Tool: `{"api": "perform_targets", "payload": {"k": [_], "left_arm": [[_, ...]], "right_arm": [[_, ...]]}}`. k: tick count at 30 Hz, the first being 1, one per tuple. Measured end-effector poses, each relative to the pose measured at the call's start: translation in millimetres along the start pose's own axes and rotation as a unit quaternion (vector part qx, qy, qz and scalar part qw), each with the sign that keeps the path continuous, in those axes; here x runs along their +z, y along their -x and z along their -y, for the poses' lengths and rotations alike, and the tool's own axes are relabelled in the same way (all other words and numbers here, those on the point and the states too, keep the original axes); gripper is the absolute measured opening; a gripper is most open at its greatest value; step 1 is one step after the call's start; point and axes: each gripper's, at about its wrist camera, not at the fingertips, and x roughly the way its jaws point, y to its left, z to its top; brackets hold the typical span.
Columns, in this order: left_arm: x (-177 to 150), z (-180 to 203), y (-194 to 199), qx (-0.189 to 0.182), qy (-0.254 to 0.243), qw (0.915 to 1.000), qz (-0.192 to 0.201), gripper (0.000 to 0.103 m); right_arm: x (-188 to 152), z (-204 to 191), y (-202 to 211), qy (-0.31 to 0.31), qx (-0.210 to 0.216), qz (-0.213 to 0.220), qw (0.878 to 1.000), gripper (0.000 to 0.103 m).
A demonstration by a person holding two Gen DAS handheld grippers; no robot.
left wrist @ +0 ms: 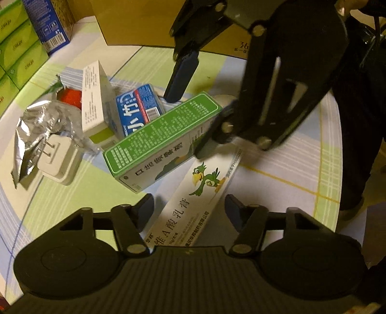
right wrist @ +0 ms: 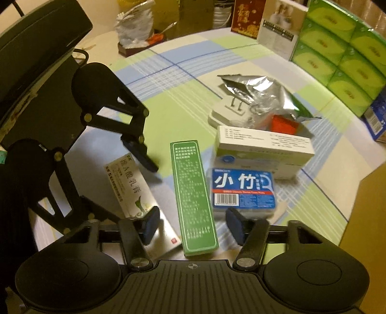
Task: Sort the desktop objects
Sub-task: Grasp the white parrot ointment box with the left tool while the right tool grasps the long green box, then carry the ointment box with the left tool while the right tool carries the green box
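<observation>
A long white cream box with a green parrot (left wrist: 193,193) lies flat on the checked cloth, and my left gripper (left wrist: 190,210) stands open with a finger on each side of its near end. A green box (right wrist: 193,193) rests on edge, leaning partly over the white box (right wrist: 127,183). My right gripper (right wrist: 194,227) is open and straddles the green box's near end. In the left wrist view the right gripper (left wrist: 196,108) comes down from above around the green box (left wrist: 159,135). The left gripper (right wrist: 135,188) shows at the left of the right wrist view.
Behind the green box lie a blue floss pack (right wrist: 243,190), a white carton (right wrist: 263,147), a white charger plug (left wrist: 58,159), a silver foil bag (left wrist: 31,135) and a red item (right wrist: 284,124). Green tissue packs (right wrist: 342,55) and a cardboard box (left wrist: 135,21) line the table edges.
</observation>
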Motion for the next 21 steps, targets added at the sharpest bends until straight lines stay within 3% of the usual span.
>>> {"api": "perform_targets", "payload": {"k": [4,7,15,21], "left_arm": [[-3.0,0.1,-1.4,-0.006,0.008,0.9999,-0.002,0.049],[-5.5,0.0,0.6,-0.008,0.017,0.9998,-0.006,0.047],[-22.1,4.9,11.3,0.022,0.077,0.9964,-0.030,0.038],[-27.8,9.3,18.6,0.022,0.107,0.9939,-0.015,0.038]], "right_arm": [[2.0,0.5,-9.6,0.000,-0.006,-0.011,1.000,0.032],[-0.9,-1.1,-8.3,-0.008,-0.010,-0.010,1.000,0.028],[-26.6,-8.7,15.4,-0.078,-0.017,-0.034,0.996,0.027],[-44.9,-15.3,23.2,-0.099,-0.015,-0.049,0.994,0.030]]}}
